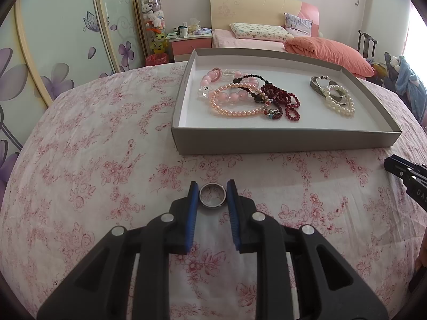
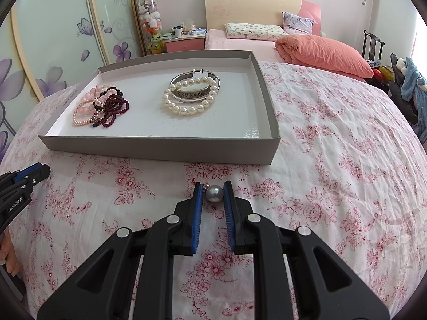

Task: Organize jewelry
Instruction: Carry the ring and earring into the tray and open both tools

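Note:
My left gripper [image 1: 212, 187] is shut on a silver ring [image 1: 213, 206], low over the flowered tablecloth [image 1: 93, 160]. A grey pearl pendant [image 2: 214, 194] sits between the blue pads of my right gripper [image 2: 213, 186], which is shut on it just above the cloth. Beyond both lies a shallow grey tray [image 1: 280, 140] [image 2: 160, 149]. Its left part holds a pile of pink, peach and dark red bead bracelets [image 1: 248, 96] [image 2: 104, 106]. A white pearl bracelet [image 2: 186, 110] and a silver bangle [image 2: 192, 92] lie in its middle. Each gripper shows at the edge of the other's view.
The cloth-covered table ends beyond the tray. Behind it stand a bed with a salmon pillow [image 2: 325, 53], a pink nightstand [image 1: 190, 45] and a flower-patterned wardrobe [image 1: 53, 40]. A chair draped with blue clothes [image 2: 411, 80] is at the far right.

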Action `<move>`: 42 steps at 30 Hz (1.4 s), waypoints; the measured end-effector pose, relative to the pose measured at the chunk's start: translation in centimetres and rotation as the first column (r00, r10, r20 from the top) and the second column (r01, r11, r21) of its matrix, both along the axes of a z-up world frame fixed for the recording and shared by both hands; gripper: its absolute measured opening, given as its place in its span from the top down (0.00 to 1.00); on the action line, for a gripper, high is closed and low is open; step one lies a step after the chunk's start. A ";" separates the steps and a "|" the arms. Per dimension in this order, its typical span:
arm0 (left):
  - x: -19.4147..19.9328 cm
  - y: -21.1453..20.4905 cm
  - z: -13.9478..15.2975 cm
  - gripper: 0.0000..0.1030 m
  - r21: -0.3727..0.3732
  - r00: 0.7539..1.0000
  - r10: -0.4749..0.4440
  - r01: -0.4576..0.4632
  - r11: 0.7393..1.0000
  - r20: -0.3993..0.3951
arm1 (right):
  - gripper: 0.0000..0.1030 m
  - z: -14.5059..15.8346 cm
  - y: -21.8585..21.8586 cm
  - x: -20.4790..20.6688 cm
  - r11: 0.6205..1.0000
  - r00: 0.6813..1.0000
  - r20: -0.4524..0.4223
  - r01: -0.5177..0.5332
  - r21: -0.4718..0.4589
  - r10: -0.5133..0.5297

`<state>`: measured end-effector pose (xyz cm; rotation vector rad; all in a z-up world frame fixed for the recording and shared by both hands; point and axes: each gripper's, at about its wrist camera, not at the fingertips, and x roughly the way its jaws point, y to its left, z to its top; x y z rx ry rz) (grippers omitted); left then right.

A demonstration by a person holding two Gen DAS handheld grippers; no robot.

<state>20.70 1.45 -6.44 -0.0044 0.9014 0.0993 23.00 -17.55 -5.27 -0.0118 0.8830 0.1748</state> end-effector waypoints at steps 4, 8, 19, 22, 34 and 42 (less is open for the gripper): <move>0.0 0.0 0.0 0.78 0.000 1.000 0.000 0.000 1.000 0.000 | 0.83 0.0 0.0 0.0 1.000 1.000 0.000 0.000 0.001 0.000; 0.0 0.0 0.0 0.78 0.001 1.000 0.000 0.000 1.000 0.000 | 0.83 0.0 0.1 0.0 1.000 1.000 0.000 0.000 -0.002 0.000; -0.5 0.1 0.4 0.79 -0.040 1.000 -0.021 0.022 0.999 0.011 | 0.84 2.4 0.4 -1.3 0.995 0.991 0.116 -0.075 0.059 0.068; -1.0 -0.1 2.1 0.79 -0.054 0.997 -0.040 0.044 0.998 0.069 | 0.84 5.2 -0.1 -1.3 0.991 0.979 0.199 -0.074 0.112 0.050; -0.5 -2.1 10.4 0.79 -0.045 0.924 -0.044 0.065 0.997 0.380 | 0.84 10.7 1.4 -1.0 0.990 0.876 0.481 -0.084 0.114 0.019; 2.4 -3.3 9.8 0.79 -0.032 0.921 -0.051 0.069 0.997 0.385 | 0.84 9.4 2.0 1.4 0.989 0.882 0.472 -0.070 0.132 -0.001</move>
